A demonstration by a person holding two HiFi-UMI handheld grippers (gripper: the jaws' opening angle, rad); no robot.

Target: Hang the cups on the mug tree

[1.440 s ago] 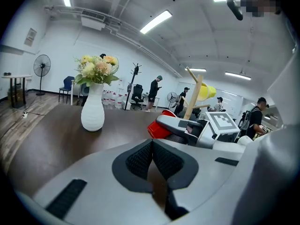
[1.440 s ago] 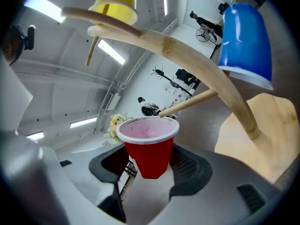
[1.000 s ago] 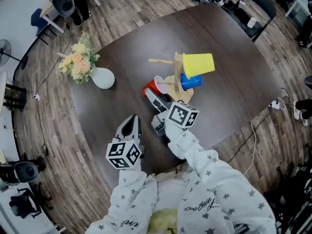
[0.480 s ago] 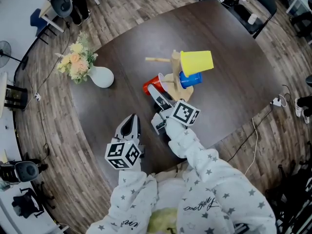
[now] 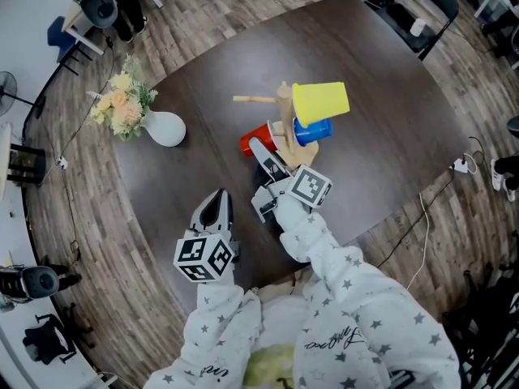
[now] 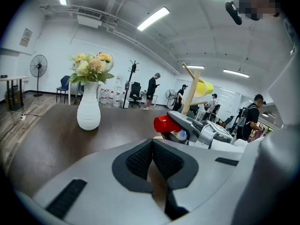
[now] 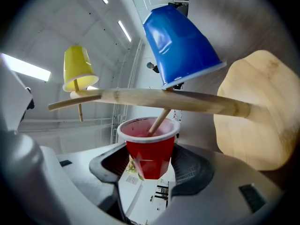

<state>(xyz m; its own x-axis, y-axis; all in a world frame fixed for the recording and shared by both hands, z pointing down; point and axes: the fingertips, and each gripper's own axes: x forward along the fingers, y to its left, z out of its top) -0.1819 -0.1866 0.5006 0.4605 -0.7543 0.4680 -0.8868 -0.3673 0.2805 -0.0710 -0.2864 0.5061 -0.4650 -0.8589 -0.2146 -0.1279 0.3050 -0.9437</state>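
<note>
While the right gripper (image 5: 260, 149) reaches up to the mug tree (image 5: 283, 113), its jaws stand fairly wide and are clamped on the sides of a red cup (image 7: 149, 150), one pad on each flank, with the cup's open mouth turned toward the tree. One of the tree's slanting wooden pegs (image 7: 161, 118) already pokes into that mouth, so the red cup sits low on the tree, on the side facing the person and close to its rounded wooden base (image 7: 255, 121). A blue cup (image 5: 313, 130) hangs on a peg on the tree's far side from the red one, just above the base, and a yellow cup (image 5: 321, 101) hangs higher up on that same side. Another peg (image 5: 253, 100) sticks out bare on the tree's left in the head view. The left gripper (image 5: 216, 207) hovers well apart from the tree, nearer the person, with its ribbed pads pressed together and nothing between them. A white vase of flowers (image 5: 163, 128) stands well to the left of the tree on the dark table (image 5: 389, 120).
</note>
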